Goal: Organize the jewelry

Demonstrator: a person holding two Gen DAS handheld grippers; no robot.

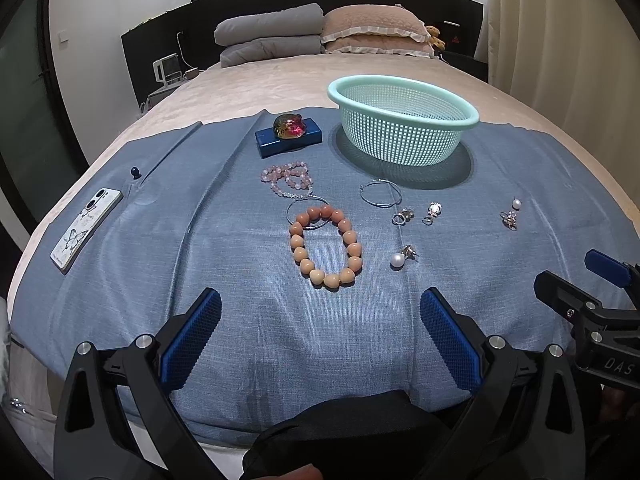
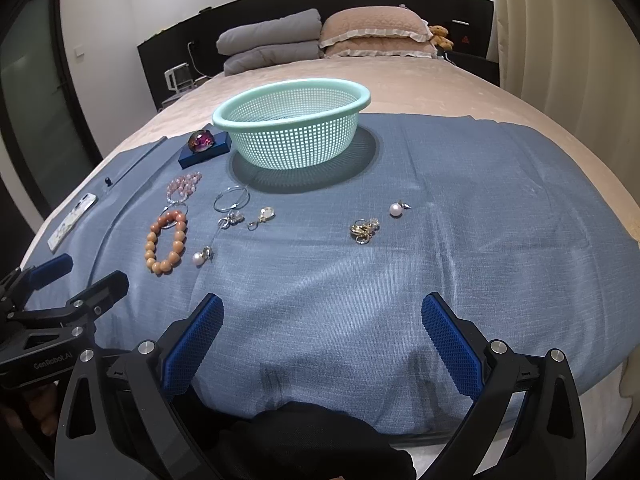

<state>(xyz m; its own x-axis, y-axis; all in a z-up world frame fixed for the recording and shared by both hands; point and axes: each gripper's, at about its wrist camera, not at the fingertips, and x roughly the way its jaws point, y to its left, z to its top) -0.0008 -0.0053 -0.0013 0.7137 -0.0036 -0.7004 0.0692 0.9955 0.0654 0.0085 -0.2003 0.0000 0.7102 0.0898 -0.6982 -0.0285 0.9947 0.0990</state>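
Jewelry on blue cloth (image 1: 500, 184), nothing held. Left gripper (image 1: 320, 332) and right gripper (image 2: 322, 336) both spread wide, hovering at near edge. Orange bead bracelet (image 1: 326, 246) just ahead of left; pearl earring (image 2: 398, 209) farther out; mint basket (image 2: 292, 134) beyond.

Blue cloth (image 1: 120, 264) covers the bed's near end. Phone (image 1: 86, 229) in a butterfly case lies at the cloth's left edge. Grey pillows (image 1: 270, 36) and pink pillows (image 1: 372, 30) are stacked against the headboard (image 2: 256, 8).
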